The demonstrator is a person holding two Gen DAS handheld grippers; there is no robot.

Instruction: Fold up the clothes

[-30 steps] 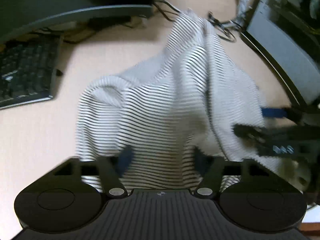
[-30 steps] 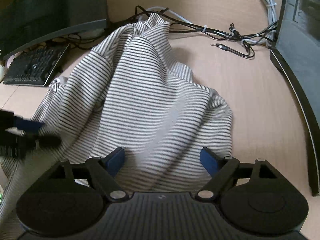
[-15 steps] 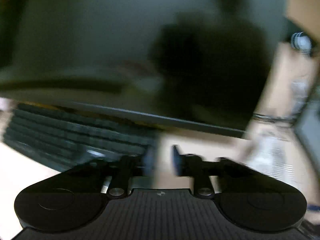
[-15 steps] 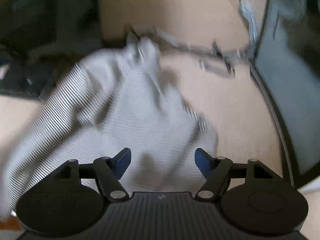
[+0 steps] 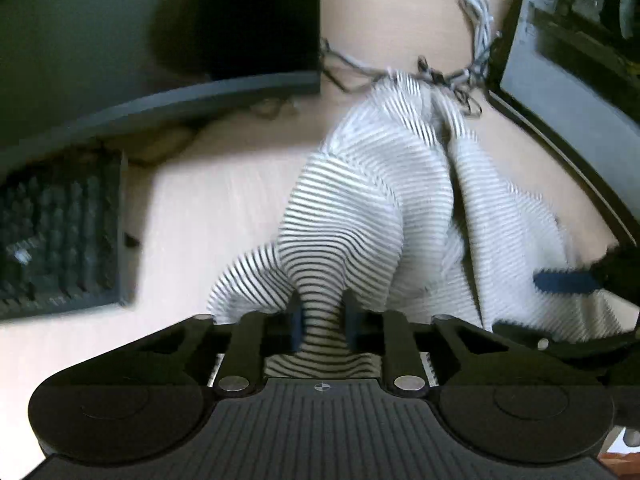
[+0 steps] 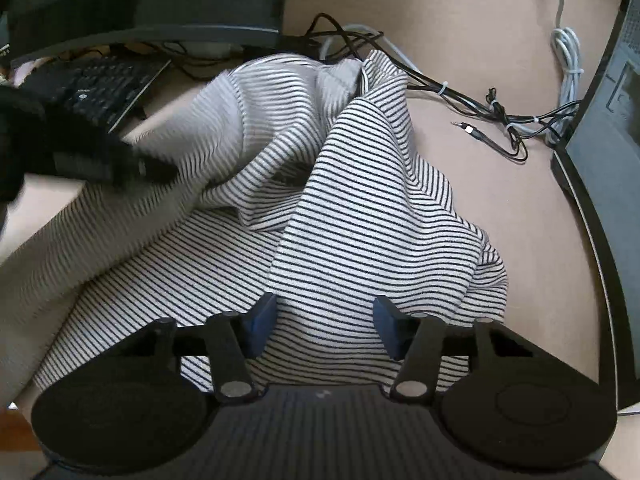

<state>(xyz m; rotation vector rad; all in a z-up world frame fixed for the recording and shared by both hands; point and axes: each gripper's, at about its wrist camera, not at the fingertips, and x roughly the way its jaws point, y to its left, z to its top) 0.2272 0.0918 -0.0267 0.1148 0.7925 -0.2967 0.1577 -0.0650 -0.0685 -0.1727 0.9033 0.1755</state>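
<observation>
Jaws of the left gripper (image 5: 320, 322) now pinch the crumpled black-and-white striped knit garment (image 6: 360, 220); right gripper (image 6: 324, 326) stays spread, so folding can proceed.

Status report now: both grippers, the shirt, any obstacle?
Left gripper shut on striped shirt. Right gripper open over it. Shirt crumpled, unfolded. Cables touch far edge.

The left gripper (image 5: 322, 320) has its 2 fingers drawn close, pinching a bunched fold between them. The right gripper (image 6: 324, 322) hangs with its jaws spread wide (blue pads (image 6: 262, 318) apart), gripping nothing.
</observation>
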